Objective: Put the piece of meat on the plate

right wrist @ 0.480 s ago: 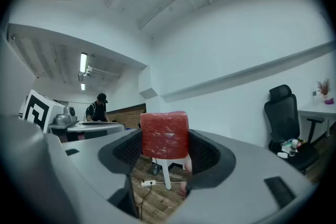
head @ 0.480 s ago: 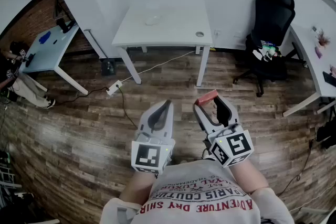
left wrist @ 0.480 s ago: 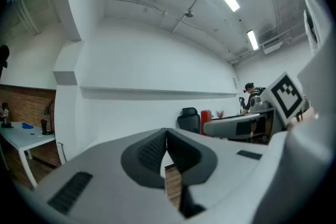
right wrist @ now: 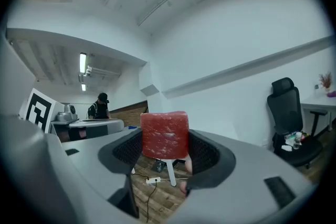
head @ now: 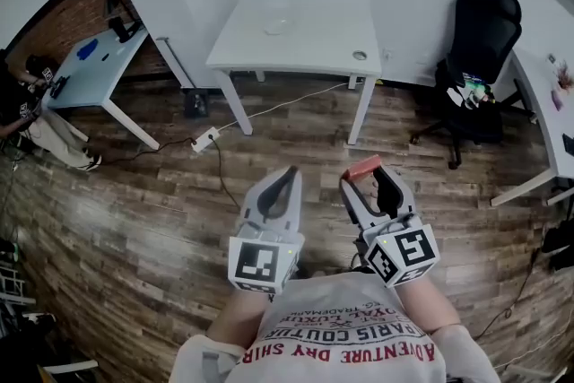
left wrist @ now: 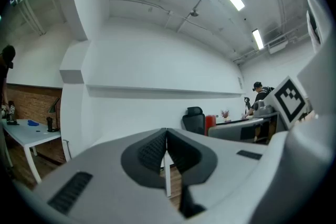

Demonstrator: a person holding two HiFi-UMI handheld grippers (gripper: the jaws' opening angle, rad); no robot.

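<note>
A red block of meat [head: 363,165] sits clamped between the pads of my right gripper [head: 364,176], held level over the wooden floor. In the right gripper view the meat [right wrist: 164,134] stands upright between the dark pads of that gripper [right wrist: 165,148], its top rising above the jaws. My left gripper [head: 288,174] hangs beside it with its jaws pressed together and nothing in them; the left gripper view shows the tips of that gripper [left wrist: 166,137] meeting. Ahead, a pale plate [head: 277,26] rests on a white table [head: 305,54].
A black office chair [head: 485,32] stands at the right beside a white desk [head: 538,117]. A blue-topped table [head: 90,67] and a person [head: 27,108] are at the left. A power strip [head: 205,140] with its cable lies on the floor before the white table.
The table, chair and floor have slid a little right and down in the head view. Both grippers keep their pose, the meat still in the right one.
</note>
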